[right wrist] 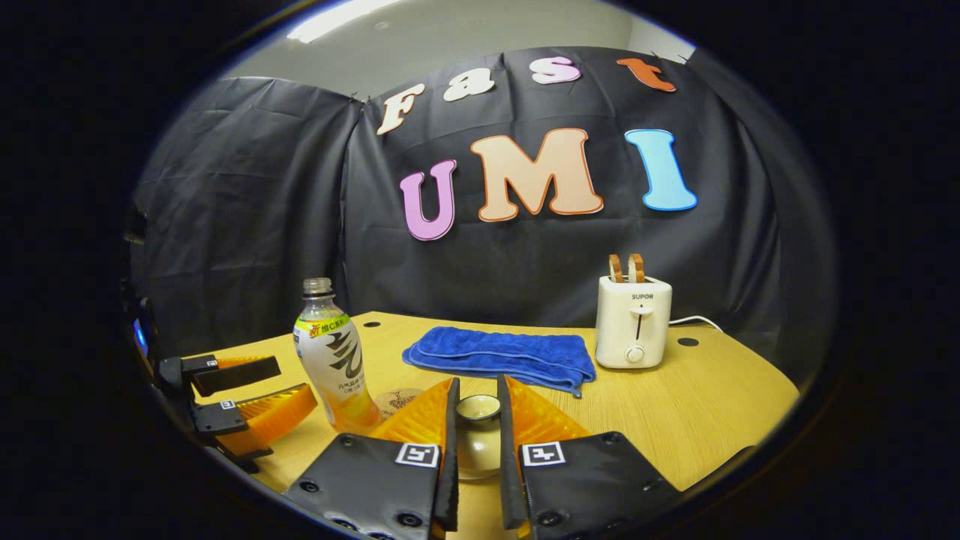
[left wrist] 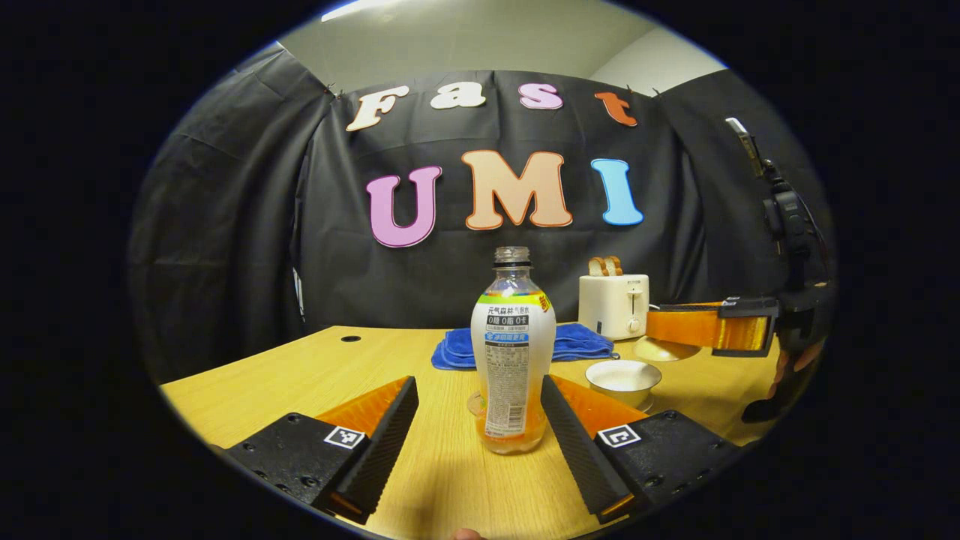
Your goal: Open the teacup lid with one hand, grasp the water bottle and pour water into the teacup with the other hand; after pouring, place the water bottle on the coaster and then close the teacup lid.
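The uncapped water bottle (left wrist: 514, 337), clear with a white label and a little orange drink at its bottom, stands upright on the table. My left gripper (left wrist: 478, 384) is open, one finger on each side of the bottle with a gap at both. The white teacup (left wrist: 622, 379) sits uncovered to the bottle's right. My right gripper (right wrist: 477, 386) is shut on the knob of the teacup lid (right wrist: 478, 442). From the left gripper view that lid (left wrist: 664, 349) hangs under the right gripper (left wrist: 652, 326), just beyond the cup. A brown coaster (right wrist: 397, 401) lies behind the bottle (right wrist: 334, 367), with the left gripper (right wrist: 295, 381) open beside it.
A folded blue towel (right wrist: 499, 356) lies at the back middle of the wooden table (right wrist: 697, 405). A white toaster (right wrist: 632, 322) with two slices in it stands at the back right, its cord trailing right. A hand (left wrist: 795, 360) holds the right gripper.
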A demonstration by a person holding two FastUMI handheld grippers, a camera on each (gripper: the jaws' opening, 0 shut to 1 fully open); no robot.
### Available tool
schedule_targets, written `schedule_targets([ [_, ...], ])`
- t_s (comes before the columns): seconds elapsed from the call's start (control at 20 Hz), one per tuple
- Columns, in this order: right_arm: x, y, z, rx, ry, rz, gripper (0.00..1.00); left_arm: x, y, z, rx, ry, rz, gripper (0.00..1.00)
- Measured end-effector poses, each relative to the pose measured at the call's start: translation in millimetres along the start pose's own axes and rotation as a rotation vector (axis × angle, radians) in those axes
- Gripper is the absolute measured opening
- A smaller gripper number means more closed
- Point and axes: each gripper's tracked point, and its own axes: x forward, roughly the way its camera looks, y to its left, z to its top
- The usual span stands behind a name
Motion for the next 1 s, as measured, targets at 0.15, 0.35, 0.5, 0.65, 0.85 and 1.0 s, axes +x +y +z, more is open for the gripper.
schedule_targets([
  [0.15,-15.5,-10.0,4.4,0.032,-0.017,-0.011,0.26,1.5,-6.7,0.0,0.002,0.000,-0.030,0.96],
  [0.35,-32.4,-20.2,14.3,0.054,-0.042,-0.021,0.27,9.3,-16.7,-1.2,0.004,0.008,-0.073,0.96],
  [0.5,-44.0,-25.7,23.3,0.036,-0.067,-0.028,0.27,19.9,-20.9,-4.7,0.009,0.029,-0.085,0.96],
  [0.65,-55.9,-31.4,27.5,0.033,-0.073,-0.033,0.24,30.2,-25.9,-12.1,0.025,0.071,-0.100,0.96],
  [0.85,-70.1,-47.1,30.8,0.037,-0.085,-0.060,0.26,41.3,-28.7,-14.2,0.046,0.095,-0.107,0.96],
  [1.0,-77.6,-58.0,30.5,0.050,-0.089,-0.075,0.24,49.7,-25.6,-19.3,0.055,0.116,-0.095,0.93],
])
